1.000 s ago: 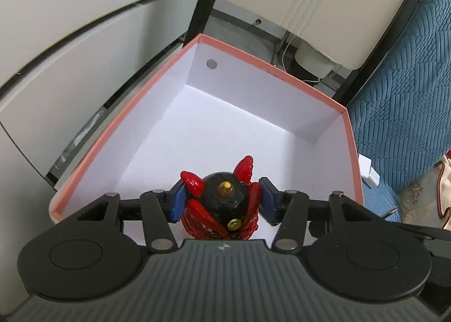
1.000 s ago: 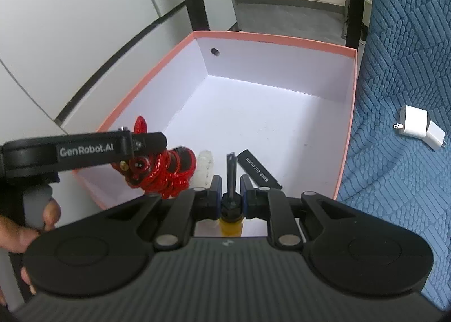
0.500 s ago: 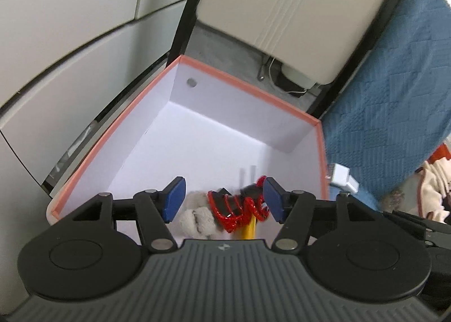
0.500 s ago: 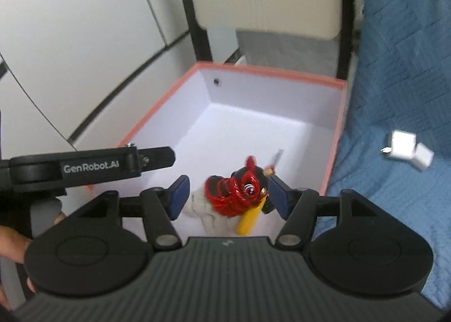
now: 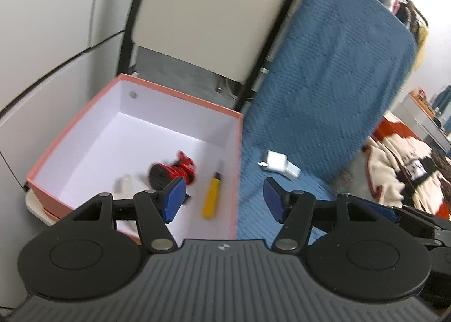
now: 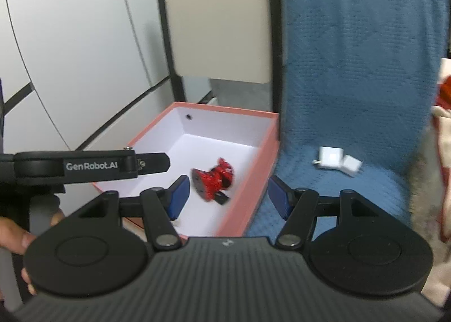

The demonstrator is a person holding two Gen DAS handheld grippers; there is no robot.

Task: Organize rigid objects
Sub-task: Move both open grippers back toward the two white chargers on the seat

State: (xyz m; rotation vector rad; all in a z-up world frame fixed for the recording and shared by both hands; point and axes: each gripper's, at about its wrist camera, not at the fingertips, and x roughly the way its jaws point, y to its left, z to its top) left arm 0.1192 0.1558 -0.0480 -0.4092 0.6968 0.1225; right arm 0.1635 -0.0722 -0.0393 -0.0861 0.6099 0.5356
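"GenRobot.AI" is the only writing we can read, on our left gripper (image 6: 93, 165). Both it and our right gripper (image 6: 225, 195) gape wide, empty. We see the red toy (image 5: 176, 171) and yellow tool (image 5: 212, 196) near the box's (image 5: 180, 99) front edge.

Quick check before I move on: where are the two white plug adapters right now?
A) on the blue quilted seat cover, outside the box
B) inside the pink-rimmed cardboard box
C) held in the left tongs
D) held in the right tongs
A: the two white plug adapters lie on the blue quilted seat cover, right of the pink-rimmed cardboard box, and both the left tongs and right tongs are open and empty.
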